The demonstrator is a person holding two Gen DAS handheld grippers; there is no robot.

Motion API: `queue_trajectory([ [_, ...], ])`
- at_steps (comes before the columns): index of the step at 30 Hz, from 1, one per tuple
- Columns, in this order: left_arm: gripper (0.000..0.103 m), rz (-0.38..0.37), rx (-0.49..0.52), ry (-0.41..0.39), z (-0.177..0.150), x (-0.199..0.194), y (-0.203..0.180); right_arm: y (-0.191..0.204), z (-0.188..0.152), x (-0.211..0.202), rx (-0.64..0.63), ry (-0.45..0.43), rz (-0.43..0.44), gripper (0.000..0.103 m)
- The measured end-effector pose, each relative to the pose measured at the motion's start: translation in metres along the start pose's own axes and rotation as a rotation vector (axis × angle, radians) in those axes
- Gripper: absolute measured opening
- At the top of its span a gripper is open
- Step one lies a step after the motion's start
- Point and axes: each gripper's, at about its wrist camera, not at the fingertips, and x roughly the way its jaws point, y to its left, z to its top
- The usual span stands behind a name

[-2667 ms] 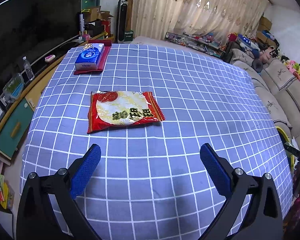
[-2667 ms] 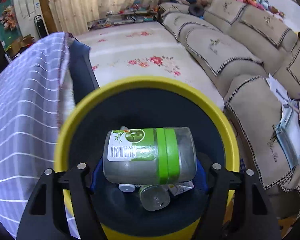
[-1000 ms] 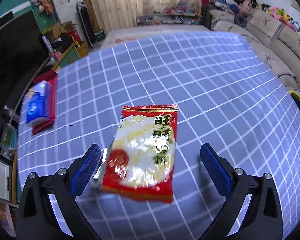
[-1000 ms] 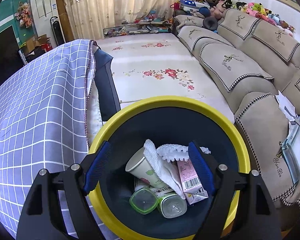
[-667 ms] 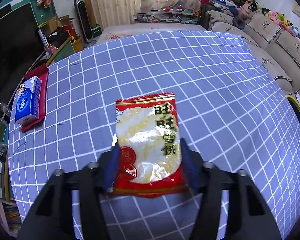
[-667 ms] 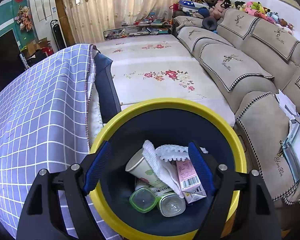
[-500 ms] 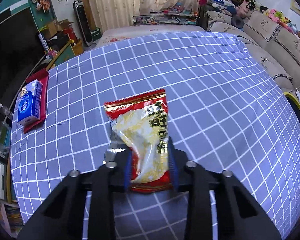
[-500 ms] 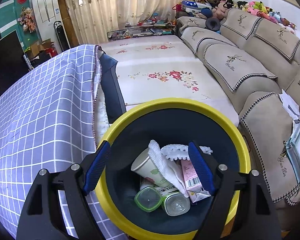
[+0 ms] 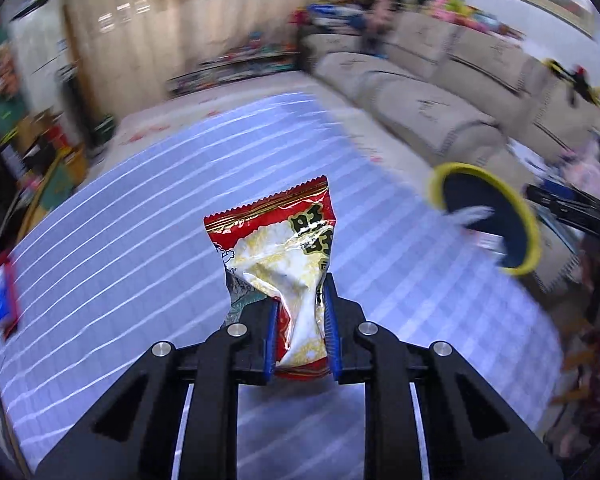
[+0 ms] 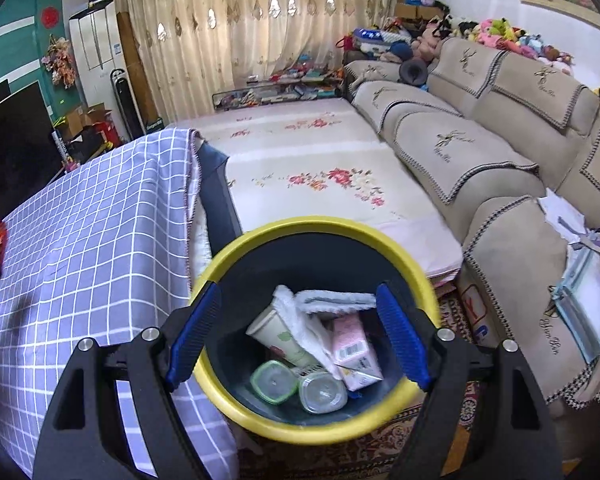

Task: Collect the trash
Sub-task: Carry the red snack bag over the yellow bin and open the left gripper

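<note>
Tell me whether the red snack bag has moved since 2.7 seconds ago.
Yes. The red snack bag has left the checked tablecloth, where it lay flat; now it is pinched and lifted in the left gripper.

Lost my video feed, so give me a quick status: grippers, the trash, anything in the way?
Left gripper shut on snack bag, lifted off table. Right gripper open, empty, over yellow-rimmed bin. Nothing seen between bag and bin.

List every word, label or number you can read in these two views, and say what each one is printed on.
"旺旺": black characters on the red snack bag held in the left gripper; the characters below are cut off.
"Y": red letter on a box beside the yellow-rimmed bin.
Barcode on the pink carton: digits too small.
Sofa cover embroidery: unreadable.
</note>
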Motion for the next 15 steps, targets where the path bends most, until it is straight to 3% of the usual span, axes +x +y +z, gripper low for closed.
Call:
queue_trajectory([
  [9,0.02,-0.223,0.243,0.073,0.064,0.072,-0.17,-0.057,-0.019,-0.038,0.065,-0.037,-0.064,0.077],
  [15,0.025,-0.262,0.293,0.166,0.084,0.131,-0.236,-0.097,-0.035,-0.047,0.141,-0.025,-0.093,0.077],
])
